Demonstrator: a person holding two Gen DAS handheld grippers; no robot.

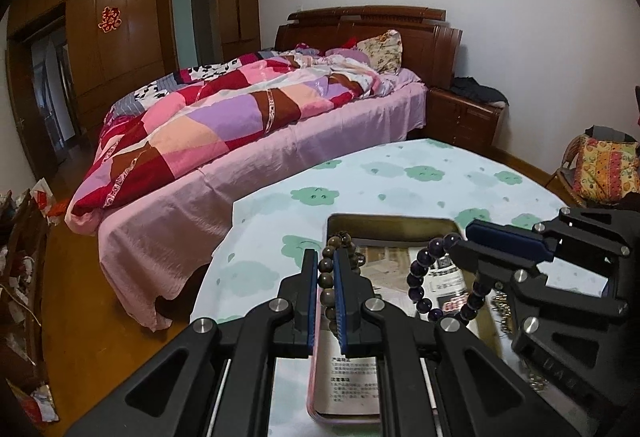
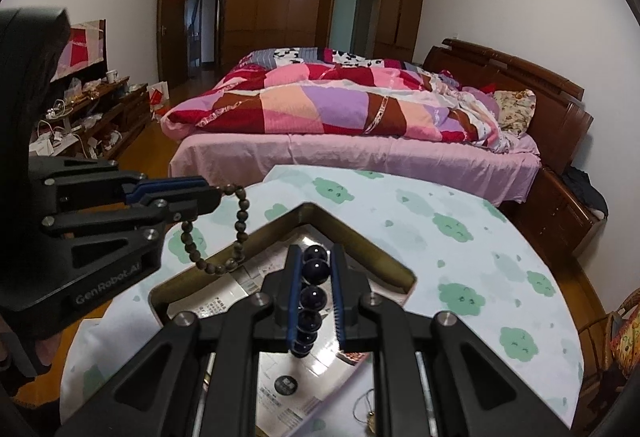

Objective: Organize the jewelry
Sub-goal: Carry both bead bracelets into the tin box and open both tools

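Observation:
My left gripper (image 1: 325,257) is shut on a brown wooden bead bracelet (image 1: 326,279) and holds it over the left edge of a shallow metal tin (image 1: 392,221) lined with printed paper. My right gripper (image 2: 316,257) is shut on a dark purple bead bracelet (image 2: 314,293) and holds it above the tin (image 2: 308,213). The right gripper (image 1: 464,237) with the purple bracelet (image 1: 420,277) hanging from it shows in the left wrist view. The left gripper (image 2: 214,189) with the brown bracelet (image 2: 242,221) dangling shows in the right wrist view.
The tin sits on a round table with a white cloth with green clouds (image 1: 400,173). A thin gold chain (image 2: 368,413) lies on the table near the tin. A bed with a patchwork quilt (image 1: 224,117) stands just beyond. A wicker chair (image 1: 600,173) stands at the right.

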